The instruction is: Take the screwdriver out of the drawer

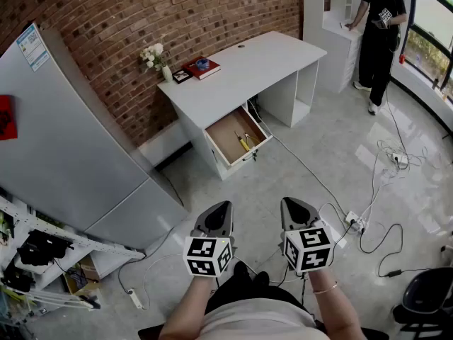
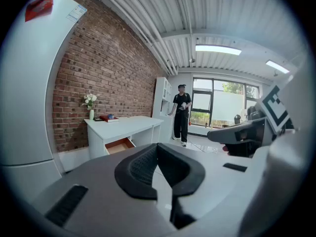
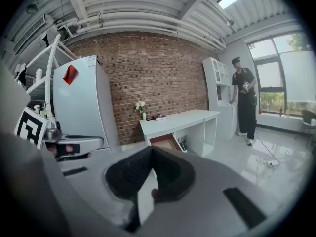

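Note:
A white desk (image 1: 241, 69) stands against the brick wall, several steps ahead, with its wooden drawer (image 1: 236, 137) pulled open. Inside lies a yellow-handled screwdriver (image 1: 243, 144) beside another small tool. My left gripper (image 1: 224, 205) and right gripper (image 1: 287, 201) are held side by side over the floor, far short of the desk. Both are shut with nothing between the jaws. The left gripper view shows the shut left gripper (image 2: 158, 146) with the open drawer (image 2: 120, 144) far ahead. The right gripper view shows the shut right gripper (image 3: 151, 148) and the drawer (image 3: 165, 142).
A tall grey fridge (image 1: 64, 140) stands left of the desk. A flower vase (image 1: 157, 59) and red book (image 1: 202, 67) sit on the desktop. Cables and a power strip (image 1: 352, 222) trail over the floor at right. A person (image 1: 379, 27) stands at the far cabinet.

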The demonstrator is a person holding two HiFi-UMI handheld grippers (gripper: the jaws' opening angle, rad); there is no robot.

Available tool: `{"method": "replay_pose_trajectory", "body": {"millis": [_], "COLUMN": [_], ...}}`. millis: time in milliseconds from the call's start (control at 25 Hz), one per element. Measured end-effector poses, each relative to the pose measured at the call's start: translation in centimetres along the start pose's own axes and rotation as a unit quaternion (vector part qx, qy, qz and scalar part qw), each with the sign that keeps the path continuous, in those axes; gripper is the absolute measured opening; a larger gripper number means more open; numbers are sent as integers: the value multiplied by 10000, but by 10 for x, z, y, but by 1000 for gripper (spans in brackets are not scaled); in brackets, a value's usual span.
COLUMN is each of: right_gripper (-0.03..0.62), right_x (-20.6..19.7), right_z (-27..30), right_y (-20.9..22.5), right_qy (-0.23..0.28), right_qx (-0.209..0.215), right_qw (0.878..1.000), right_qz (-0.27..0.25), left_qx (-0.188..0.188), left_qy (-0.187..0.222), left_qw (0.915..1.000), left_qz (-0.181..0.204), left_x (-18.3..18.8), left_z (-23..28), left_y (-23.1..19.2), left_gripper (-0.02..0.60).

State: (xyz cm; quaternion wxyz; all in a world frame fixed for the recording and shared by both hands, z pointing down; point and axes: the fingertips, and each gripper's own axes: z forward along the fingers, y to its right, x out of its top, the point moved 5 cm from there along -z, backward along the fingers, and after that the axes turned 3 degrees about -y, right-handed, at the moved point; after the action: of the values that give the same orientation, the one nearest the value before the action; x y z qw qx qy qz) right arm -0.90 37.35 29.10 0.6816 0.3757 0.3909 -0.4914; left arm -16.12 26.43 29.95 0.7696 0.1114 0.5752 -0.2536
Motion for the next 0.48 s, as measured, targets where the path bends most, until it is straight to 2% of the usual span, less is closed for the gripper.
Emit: {"method": "replay_pose_trajectory", "body": {"millis": [480], "right_gripper": [2], "right_x": [-2], "right_z": [-4], "right_y": [3], "right_qy": [166], "right_qx": [-183], "right_qw": [9997], "right_qz": [-50], "left_qx": [82], "left_qy": [-5], "left_qw": [10000], "left_qz": [-21], "left_x": [-4], "left_z": [-6], "left_y": [-1], "left_gripper": [-8]}}
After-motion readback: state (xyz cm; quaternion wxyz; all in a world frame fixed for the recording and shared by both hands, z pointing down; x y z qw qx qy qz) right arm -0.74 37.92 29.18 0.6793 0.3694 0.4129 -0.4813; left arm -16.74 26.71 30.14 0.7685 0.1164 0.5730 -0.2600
